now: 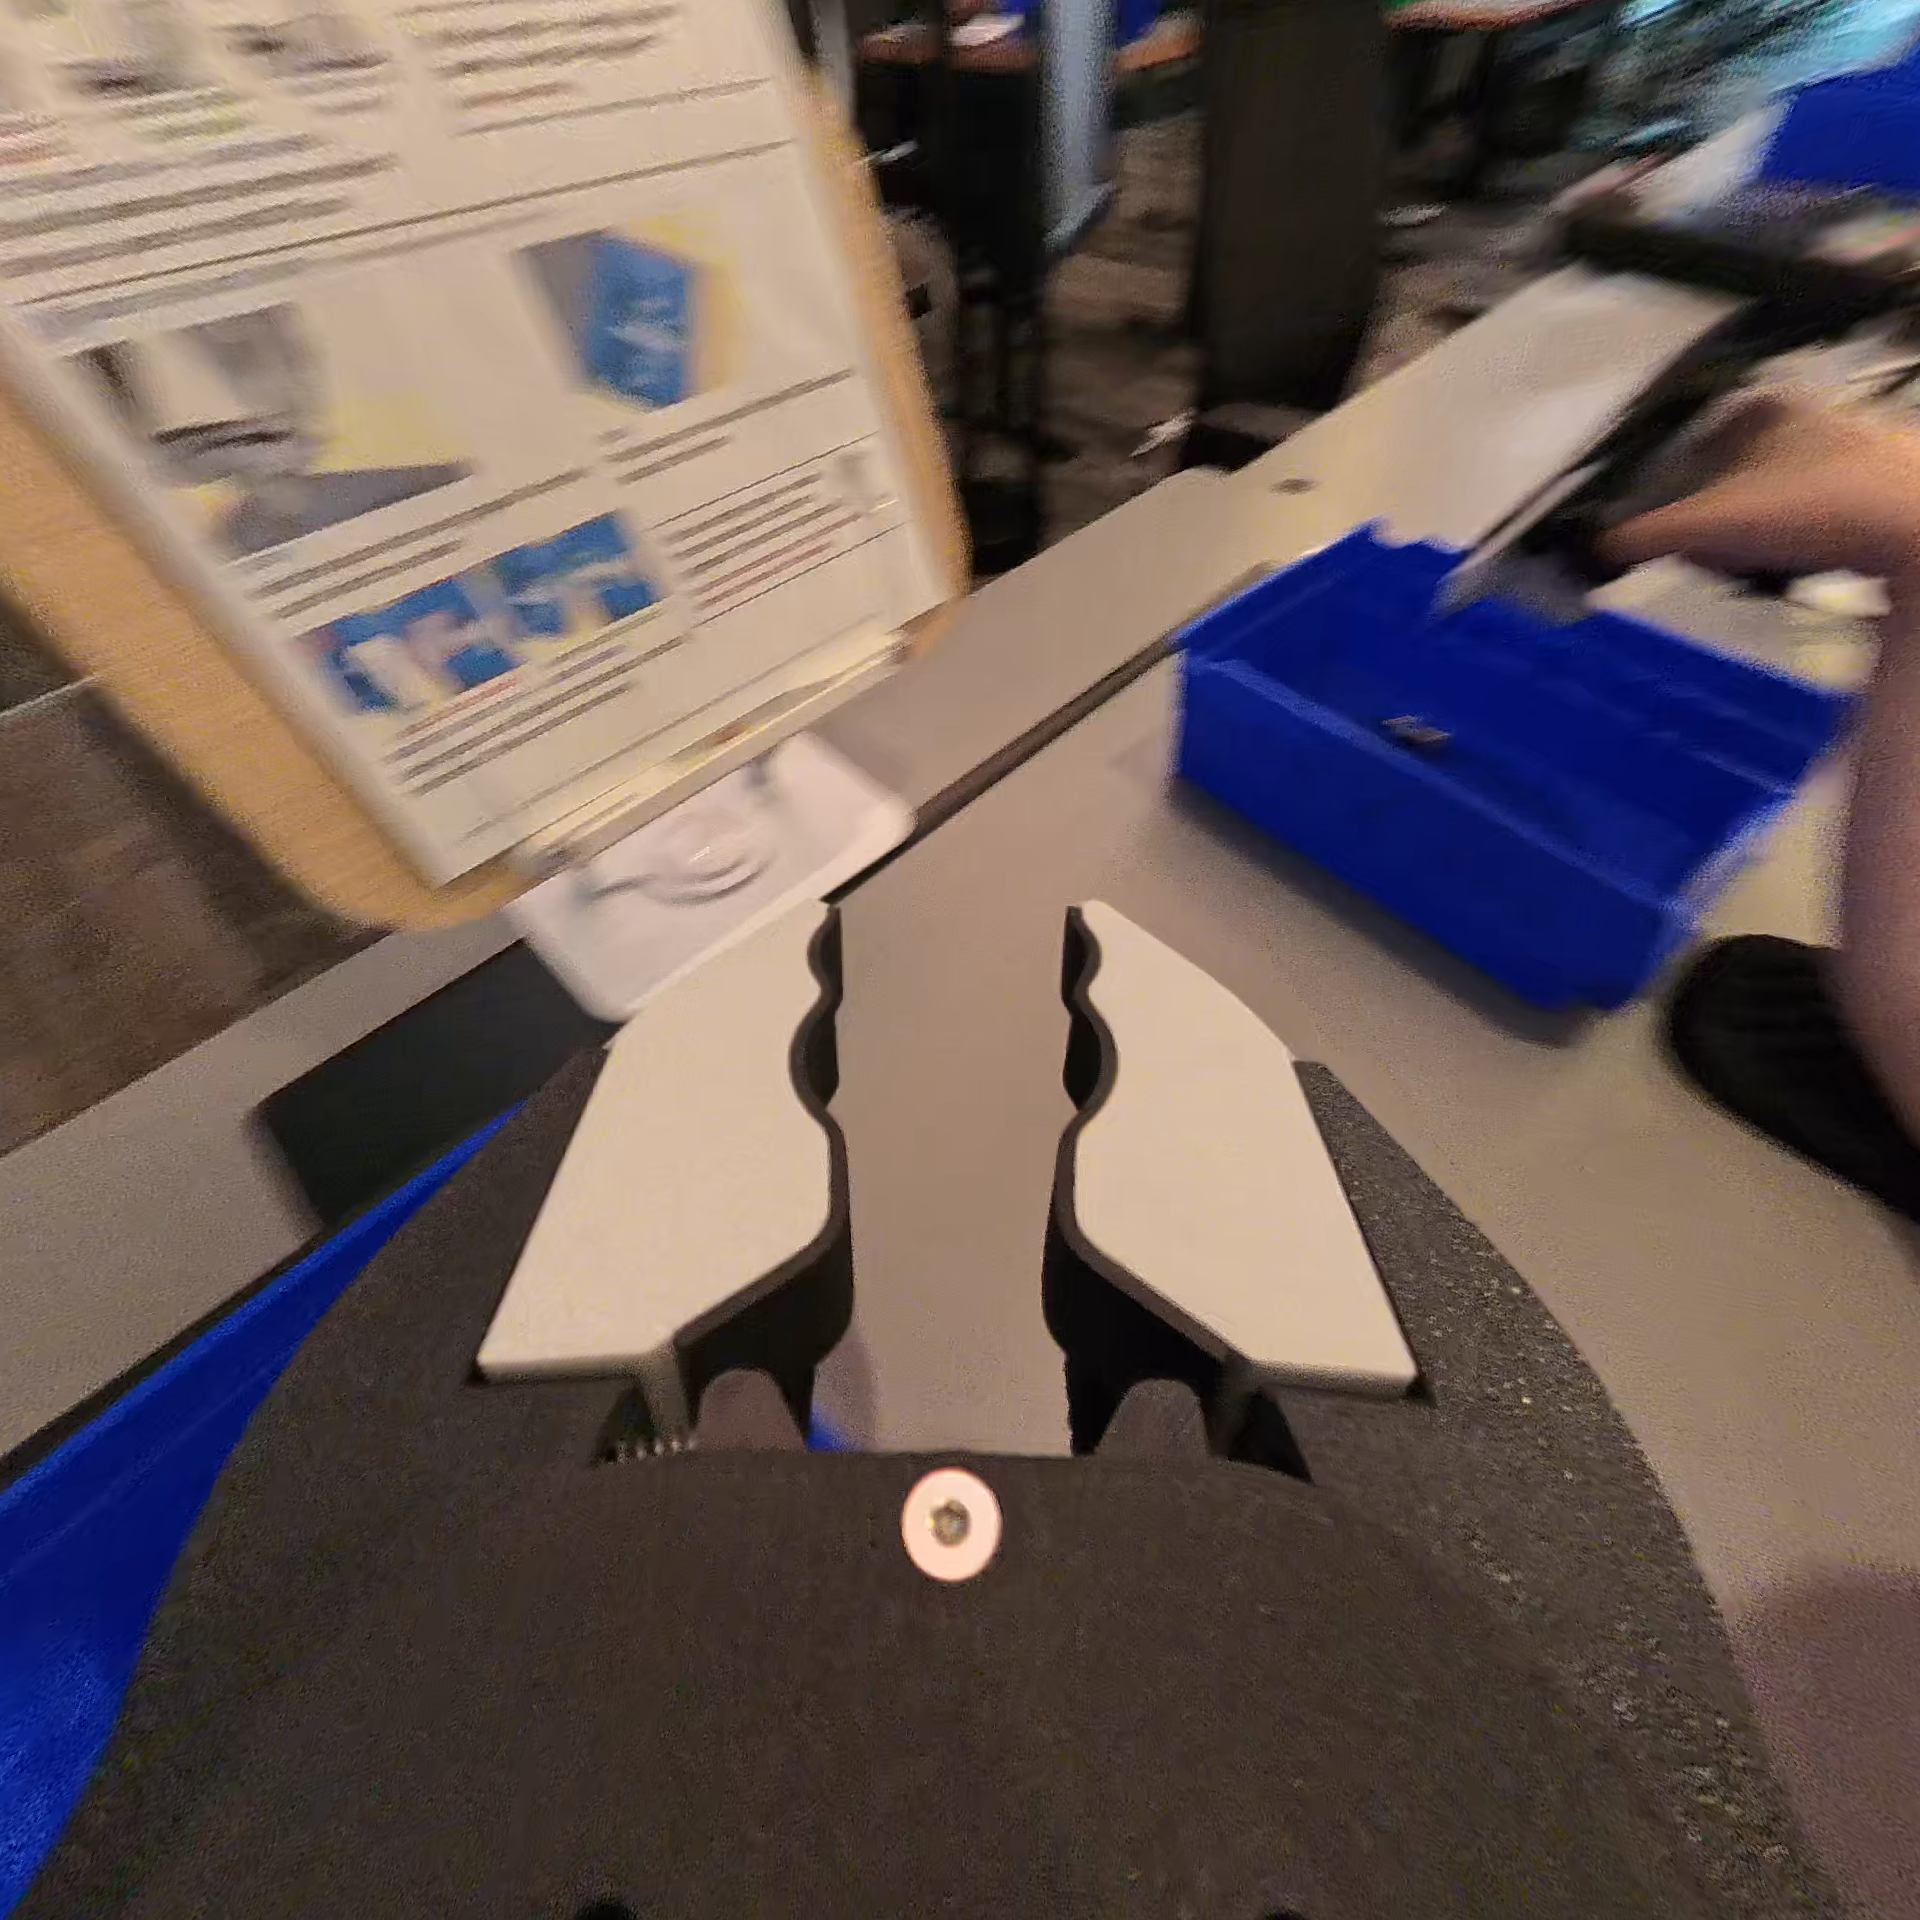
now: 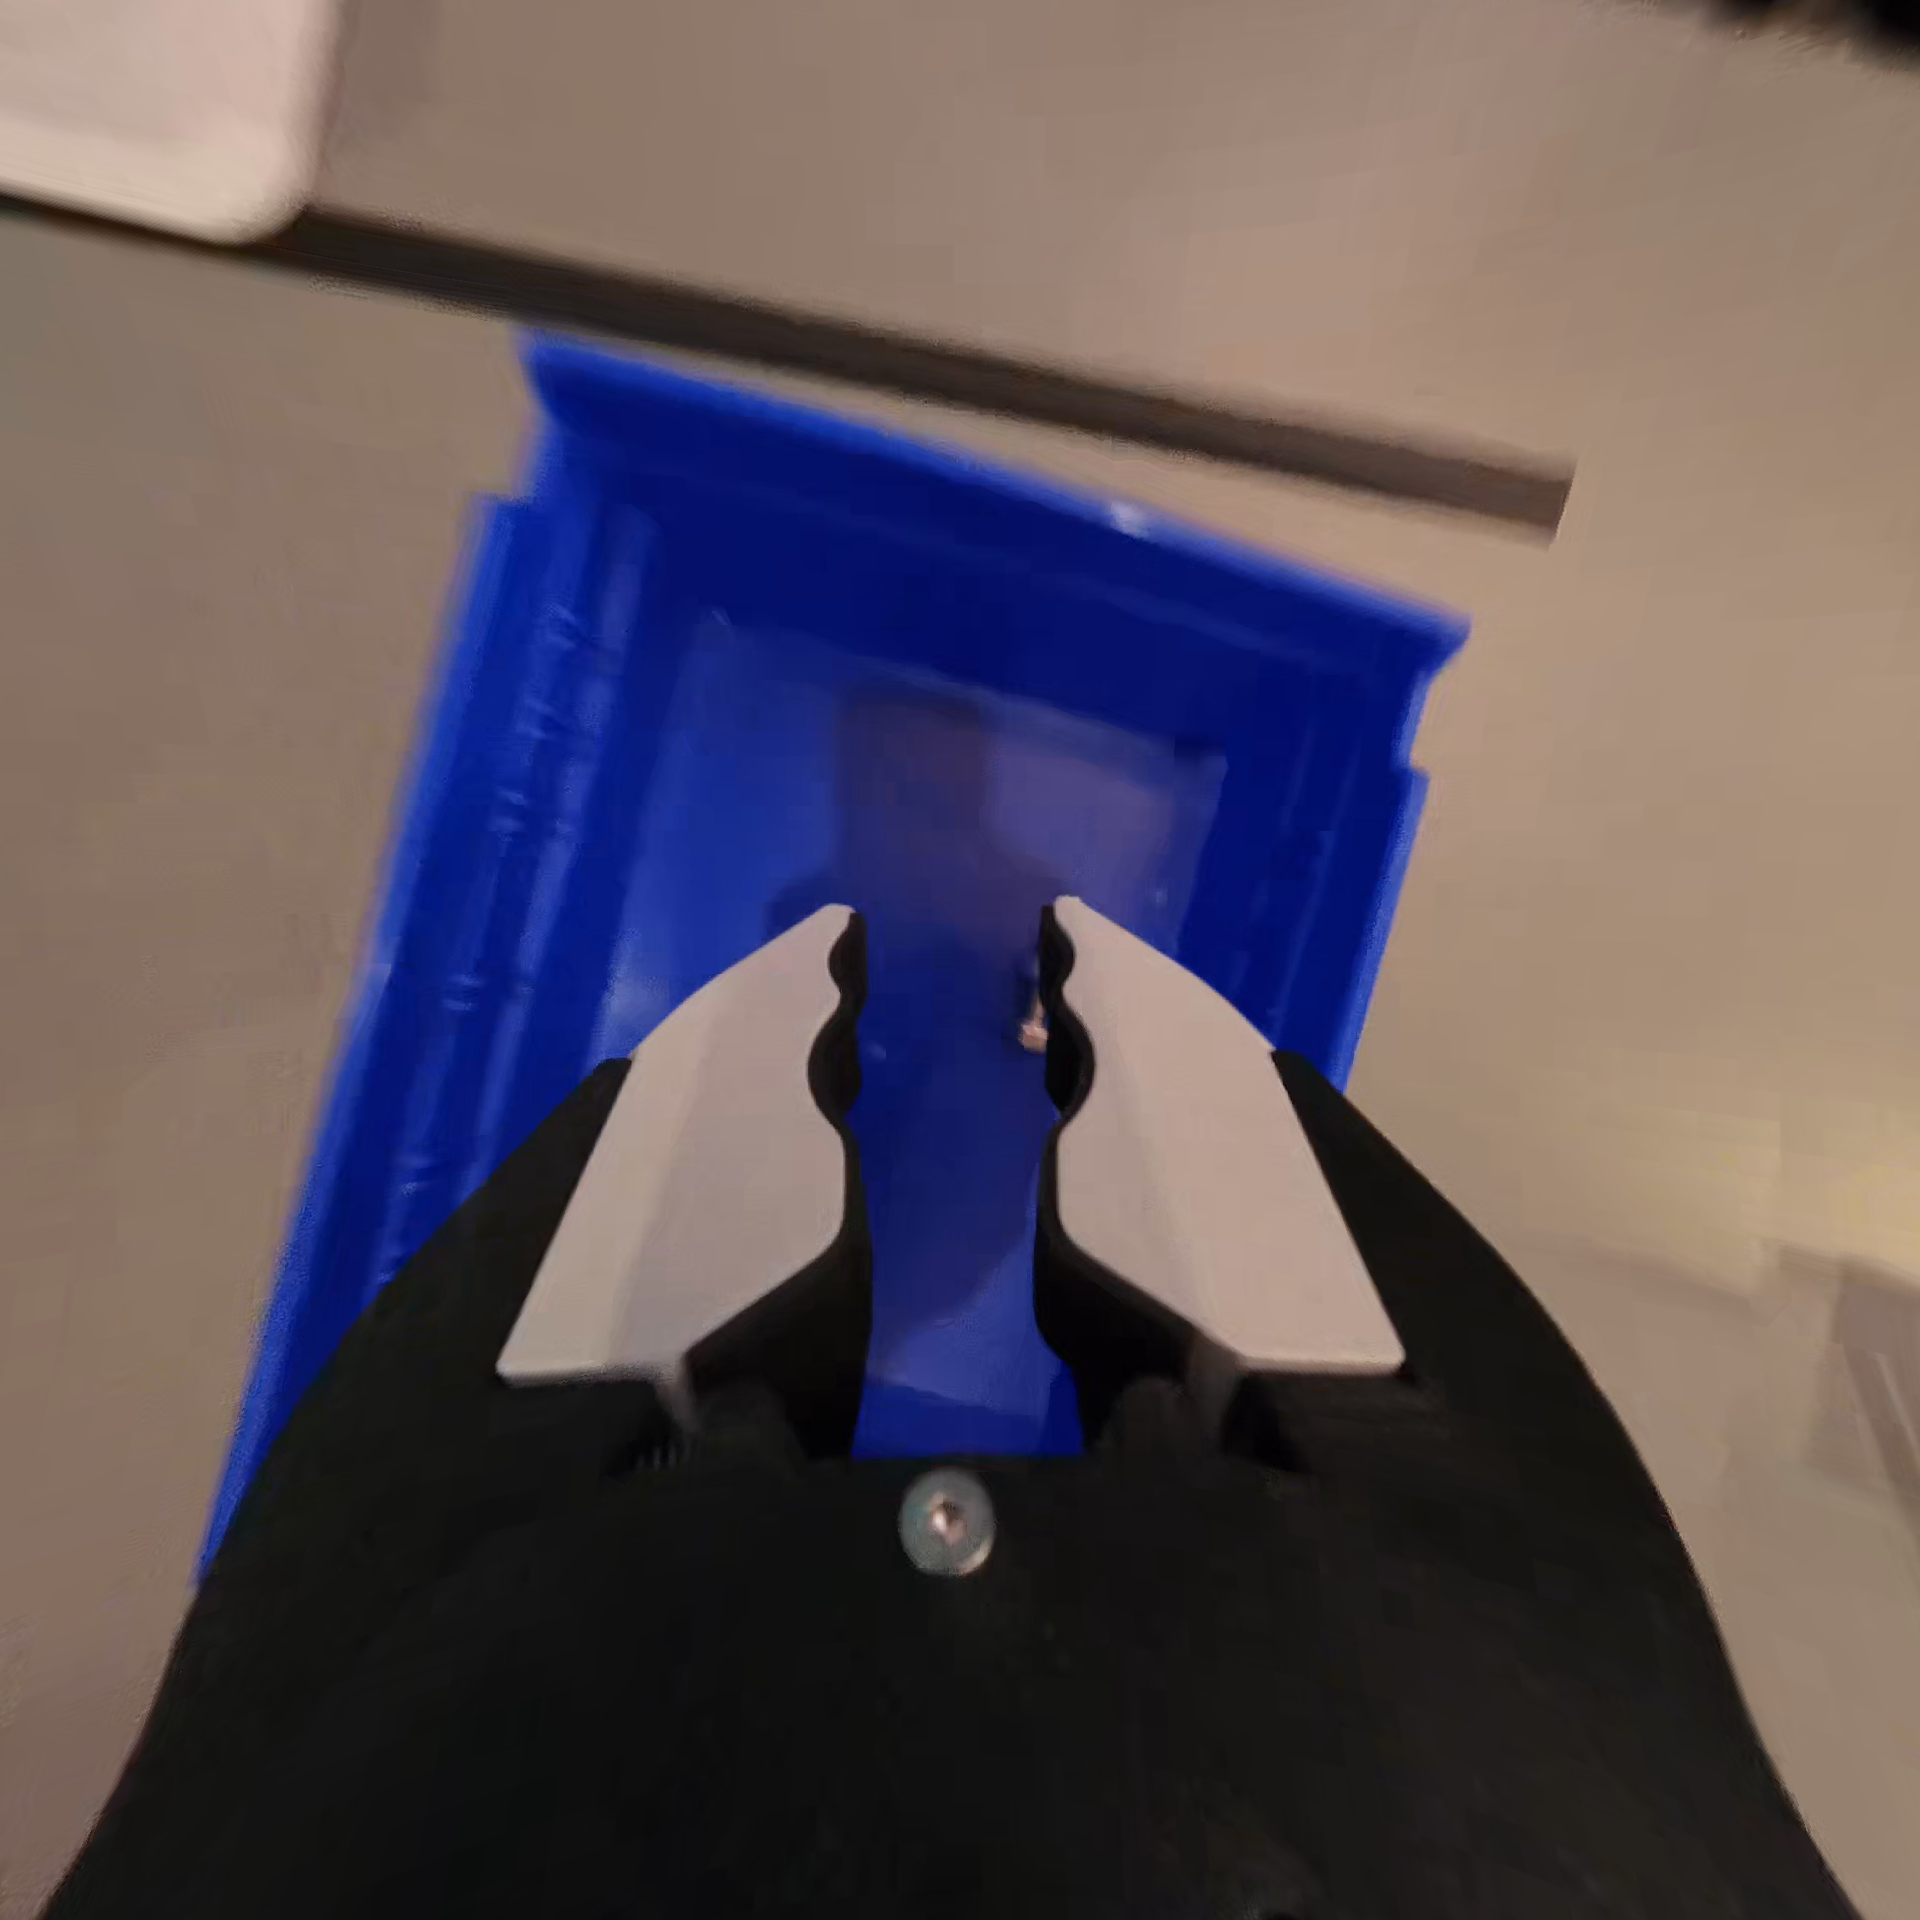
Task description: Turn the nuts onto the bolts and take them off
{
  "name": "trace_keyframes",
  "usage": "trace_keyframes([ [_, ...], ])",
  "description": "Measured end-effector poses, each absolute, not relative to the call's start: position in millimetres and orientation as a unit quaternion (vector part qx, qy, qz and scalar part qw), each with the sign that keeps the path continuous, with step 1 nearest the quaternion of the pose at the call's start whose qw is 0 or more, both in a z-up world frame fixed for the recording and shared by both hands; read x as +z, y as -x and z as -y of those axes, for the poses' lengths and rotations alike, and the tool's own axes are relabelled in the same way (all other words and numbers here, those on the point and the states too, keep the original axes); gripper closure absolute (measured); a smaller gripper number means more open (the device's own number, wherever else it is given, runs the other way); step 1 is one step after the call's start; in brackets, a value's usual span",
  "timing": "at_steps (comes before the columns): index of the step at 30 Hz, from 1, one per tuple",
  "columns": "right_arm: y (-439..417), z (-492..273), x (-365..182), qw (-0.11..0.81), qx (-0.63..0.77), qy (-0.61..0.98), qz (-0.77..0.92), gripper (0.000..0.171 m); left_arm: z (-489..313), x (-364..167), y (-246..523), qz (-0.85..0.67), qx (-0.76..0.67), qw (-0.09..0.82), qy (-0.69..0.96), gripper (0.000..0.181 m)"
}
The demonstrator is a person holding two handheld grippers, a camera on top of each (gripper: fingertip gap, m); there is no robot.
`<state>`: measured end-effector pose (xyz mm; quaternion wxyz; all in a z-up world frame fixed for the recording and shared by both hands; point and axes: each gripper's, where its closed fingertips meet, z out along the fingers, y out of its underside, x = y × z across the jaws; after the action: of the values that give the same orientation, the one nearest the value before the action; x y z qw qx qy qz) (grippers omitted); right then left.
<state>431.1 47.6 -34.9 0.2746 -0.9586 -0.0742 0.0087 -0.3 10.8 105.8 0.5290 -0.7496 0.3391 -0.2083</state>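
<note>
Grey-tipped, your right gripper (image 2: 951, 914) hangs parted and empty over the blue bin (image 2: 582, 831); a small bolt (image 2: 1032, 1023) lies just inside its right finger. Your left gripper (image 1: 951, 914), also apart, holds nothing. Closing now may nudge the bolt aside.

Grey table (image 1: 1403, 1195): blue bin (image 1: 1455, 831), white tray (image 1: 727, 862).

Left wrist view low over the grey table (image 1: 1455, 1195), facing across toward its far edge, blue bin (image 1: 1455, 790) off to the right, right wrist view close above the same bin (image 2: 540, 831), looking steeply down into it
</note>
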Motion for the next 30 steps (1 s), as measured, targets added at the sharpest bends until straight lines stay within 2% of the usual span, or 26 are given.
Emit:
trace_keyframes([
  [5, -390.1, -49.8, 50.7, 0.451, 0.018, 0.882, 0.132, 0.138, -36.4, 59.5, 111.3, -0.236, -0.07, 0.449, 0.859, 0.141],
  [8, -373.1, -44.4, 75.8, 0.498, 0.012, 0.853, 0.157, 0.139, -43.2, 25.7, 148.1, -0.188, -0.064, 0.384, 0.902, 0.141],
  [16, -350.9, -46.5, 71.6, 0.487, -0.013, 0.849, 0.205, 0.137, -84.5, -38.2, 168.7, -0.16, -0.041, 0.314, 0.935, 0.149],
  [18, -348.0, -49.9, 67.8, 0.483, -0.022, 0.849, 0.213, 0.137, -102.0, -36.8, 174.6, -0.184, 0.021, 0.353, 0.917, 0.152],
  [20, -344.6, -52.5, 63.8, 0.477, -0.025, 0.851, 0.22, 0.136, -115.9, -25.2, 182.0, -0.199, 0.094, 0.397, 0.891, 0.145],
  [23, -342.1, -54.3, 58.1, 0.466, -0.033, 0.853, 0.231, 0.135, -121.1, -5.7, 192.2, -0.202, 0.187, 0.433, 0.858, 0.15],
  [30, -342.0, -55.0, 53.3, 0.46, -0.037, 0.855, 0.236, 0.133, -116.1, 11.8, 212.0, -0.189, 0.306, 0.425, 0.831, 0.147],
])
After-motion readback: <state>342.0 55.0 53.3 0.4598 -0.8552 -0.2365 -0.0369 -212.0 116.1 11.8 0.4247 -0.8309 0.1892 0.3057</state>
